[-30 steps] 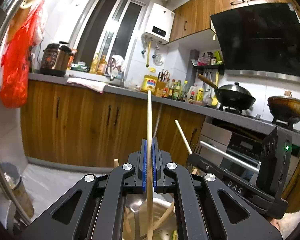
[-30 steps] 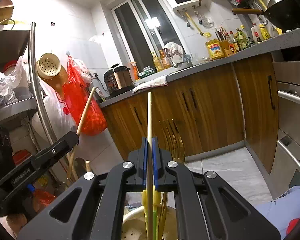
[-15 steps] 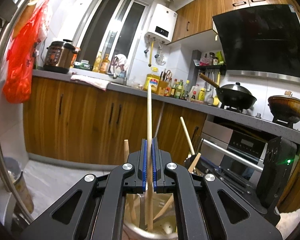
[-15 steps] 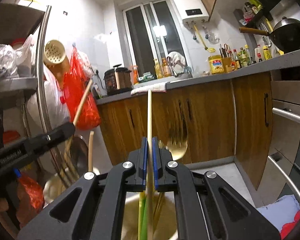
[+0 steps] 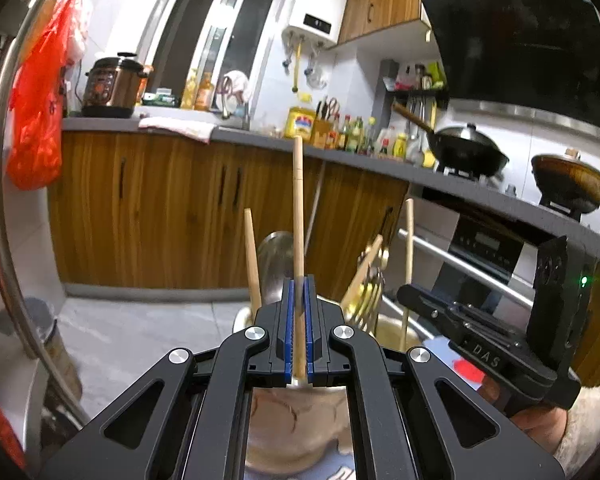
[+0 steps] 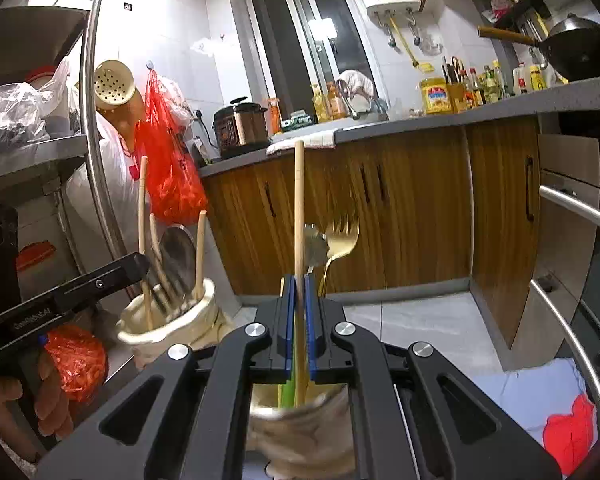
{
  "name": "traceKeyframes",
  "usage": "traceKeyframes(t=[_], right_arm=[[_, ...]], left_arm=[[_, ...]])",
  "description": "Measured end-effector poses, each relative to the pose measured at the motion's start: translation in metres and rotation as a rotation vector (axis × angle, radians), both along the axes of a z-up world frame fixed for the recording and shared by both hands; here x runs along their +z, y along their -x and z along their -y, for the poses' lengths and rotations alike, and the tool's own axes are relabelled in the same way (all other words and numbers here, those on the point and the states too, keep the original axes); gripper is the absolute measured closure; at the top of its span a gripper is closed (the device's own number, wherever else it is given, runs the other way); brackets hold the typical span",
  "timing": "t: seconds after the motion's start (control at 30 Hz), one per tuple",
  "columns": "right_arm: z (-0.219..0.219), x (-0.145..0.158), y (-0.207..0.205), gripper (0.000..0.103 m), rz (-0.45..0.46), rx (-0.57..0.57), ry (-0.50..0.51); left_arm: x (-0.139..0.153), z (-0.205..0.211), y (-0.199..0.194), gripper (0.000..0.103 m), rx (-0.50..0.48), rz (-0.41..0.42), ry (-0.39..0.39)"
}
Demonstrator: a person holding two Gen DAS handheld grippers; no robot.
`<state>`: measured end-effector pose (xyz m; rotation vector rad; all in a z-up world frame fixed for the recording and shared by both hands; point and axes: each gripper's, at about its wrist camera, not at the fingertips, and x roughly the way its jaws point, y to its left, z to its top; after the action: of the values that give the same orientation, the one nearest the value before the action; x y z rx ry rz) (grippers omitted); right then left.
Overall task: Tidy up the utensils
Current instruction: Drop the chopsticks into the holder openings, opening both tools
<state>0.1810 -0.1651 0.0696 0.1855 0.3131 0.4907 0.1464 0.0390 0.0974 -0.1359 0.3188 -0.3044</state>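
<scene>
The kitchen desk [image 5: 440,178] with wooden cabinets runs across the back. Below each tool stands a cream holder, its base cut off by the frame. The left holder [image 6: 168,320] has wooden sticks and a spoon; the right holder [image 6: 300,420] has forks, partly blurred, and something green. The left tool [image 5: 299,336] is clenched on a chopstick [image 5: 298,208] upright over its holder; the right tool [image 6: 299,328] is clenched on another chopstick [image 6: 299,208], reaching into its holder.

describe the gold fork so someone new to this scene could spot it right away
Start at the wooden cabinet doors under the grey counter, then drop to the cup behind the right gripper. The gold fork stands there, tines up, the only shiny gold piece beside the plain wooden chopstick.
</scene>
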Motion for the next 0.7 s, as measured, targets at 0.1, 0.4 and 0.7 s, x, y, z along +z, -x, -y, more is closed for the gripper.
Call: traceKeyframes(t=[0.1,0.4,0.7], right_arm=[[0.000,-0.002,0.003,0.098,-0.029,0.008,0.008],[-0.003,-0.007,-0.003,0.097,-0.124,-0.005,0.058],[0.009,0.000,0.007,0.065,-0.177,-0.036,0.064]], left_arm=[[-0.002,0.004,0.002,0.098,0.007,-0.009,-0.032],[-0.009,0.006,0.001,0.083,0.005,-0.070,-0.045],[-0.003,0.003,0.024,0.058,0.052,-0.071,-0.061]])
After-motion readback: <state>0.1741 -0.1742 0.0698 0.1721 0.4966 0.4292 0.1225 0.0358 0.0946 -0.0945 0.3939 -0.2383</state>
